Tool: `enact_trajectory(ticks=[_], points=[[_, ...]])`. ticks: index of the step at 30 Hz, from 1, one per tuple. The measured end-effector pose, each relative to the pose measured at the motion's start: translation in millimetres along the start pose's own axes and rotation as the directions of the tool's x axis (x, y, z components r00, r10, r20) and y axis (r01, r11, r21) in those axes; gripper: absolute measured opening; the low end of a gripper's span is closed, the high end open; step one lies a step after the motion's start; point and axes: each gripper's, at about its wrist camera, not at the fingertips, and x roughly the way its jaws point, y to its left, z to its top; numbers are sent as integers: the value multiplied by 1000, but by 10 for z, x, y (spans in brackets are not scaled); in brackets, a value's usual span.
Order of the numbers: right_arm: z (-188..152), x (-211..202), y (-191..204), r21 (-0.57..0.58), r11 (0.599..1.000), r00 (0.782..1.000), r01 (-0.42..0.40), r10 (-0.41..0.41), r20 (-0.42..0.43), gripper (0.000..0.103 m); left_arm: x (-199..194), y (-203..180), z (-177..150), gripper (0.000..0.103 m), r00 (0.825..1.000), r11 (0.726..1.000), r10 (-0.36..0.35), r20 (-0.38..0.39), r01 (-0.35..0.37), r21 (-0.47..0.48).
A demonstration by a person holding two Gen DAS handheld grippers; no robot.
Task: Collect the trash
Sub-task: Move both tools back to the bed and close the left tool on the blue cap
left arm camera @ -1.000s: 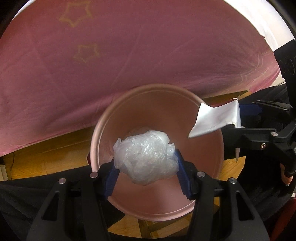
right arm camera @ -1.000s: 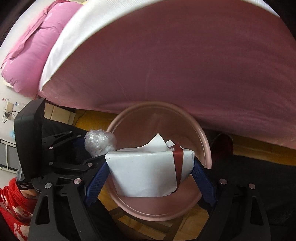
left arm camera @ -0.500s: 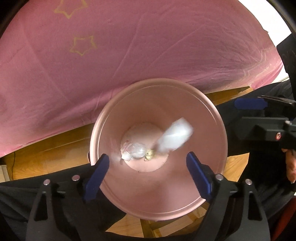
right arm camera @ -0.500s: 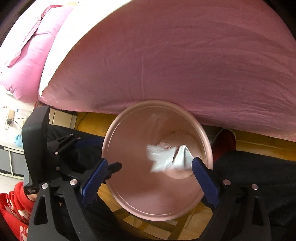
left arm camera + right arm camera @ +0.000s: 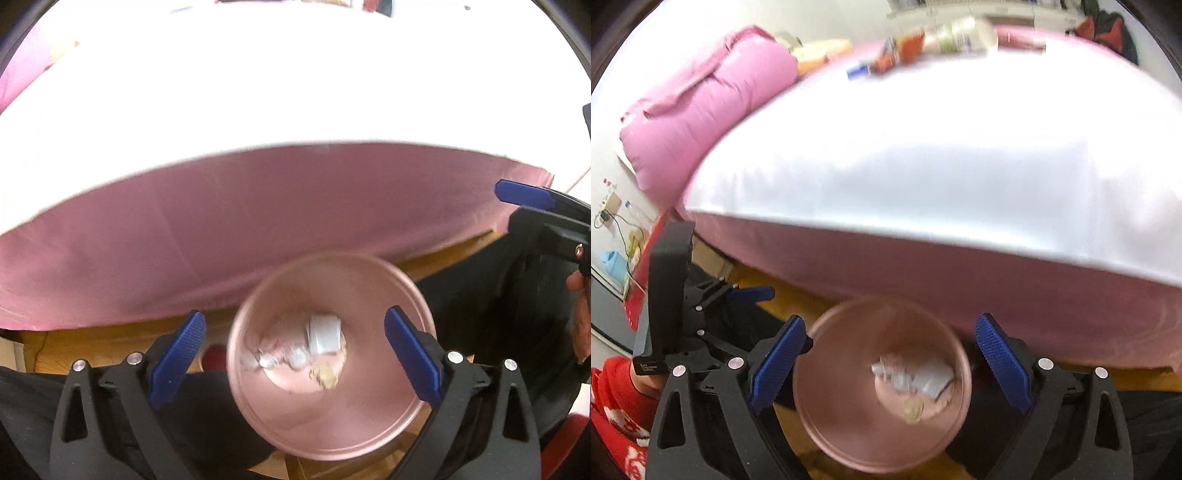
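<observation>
A round pink bin [image 5: 351, 424] stands on the wooden floor beside the bed. At its bottom lie a white wrapper [image 5: 324, 334], a crumpled clear plastic wad [image 5: 273, 354] and a tan scrap [image 5: 325, 376]. My left gripper [image 5: 293, 315] hovers above the bin, its jaws opening with nothing between them. My right gripper [image 5: 890, 323] also hangs over the bin [image 5: 842, 417], open and empty, with the wrapper [image 5: 923, 380] far below. Each gripper shows at the edge of the other's view.
The bed's pink side sheet [image 5: 221, 229] rises just behind the bin, with a white cover [image 5: 923, 147] on top. A pink pillow [image 5: 701, 107] and several blurred packages [image 5: 942, 37] lie at the far side. A red sleeve [image 5: 613, 406] and dark-clad legs [image 5: 184, 406] flank the bin.
Both grippers let go: the plastic wad and the white wrapper fell into the bin. Both grippers then rose and tilted up, so the bin looks smaller and the bed top shows.
</observation>
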Motion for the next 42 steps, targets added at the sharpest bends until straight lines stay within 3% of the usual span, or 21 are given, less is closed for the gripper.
enact_trajectory(ticks=[6,11,18,31,39,42], points=[[244,-418,58,-39,998,984,43,-36,175,94,-361,26,253,98,992,999,47,115,-45,-20],[488,-568,68,-57,998,973,33,-19,231,94,-613,62,492,98,978,997,77,192,-76,-11],[880,-654,72,-101,988,952,115,-81,294,97,-868,198,880,98,955,994,110,277,-113,-5],[1790,-264,-394,-33,999,953,-8,17,302,97,-802,811,1922,98,916,984,177,360,-160,-77],[2131,87,-682,3,999,962,-39,36,270,96,-505,1077,2499,98,913,978,211,349,-197,-74],[2250,192,-771,8,999,965,-41,37,259,87,-344,1121,2684,98,913,974,226,339,-223,-50]])
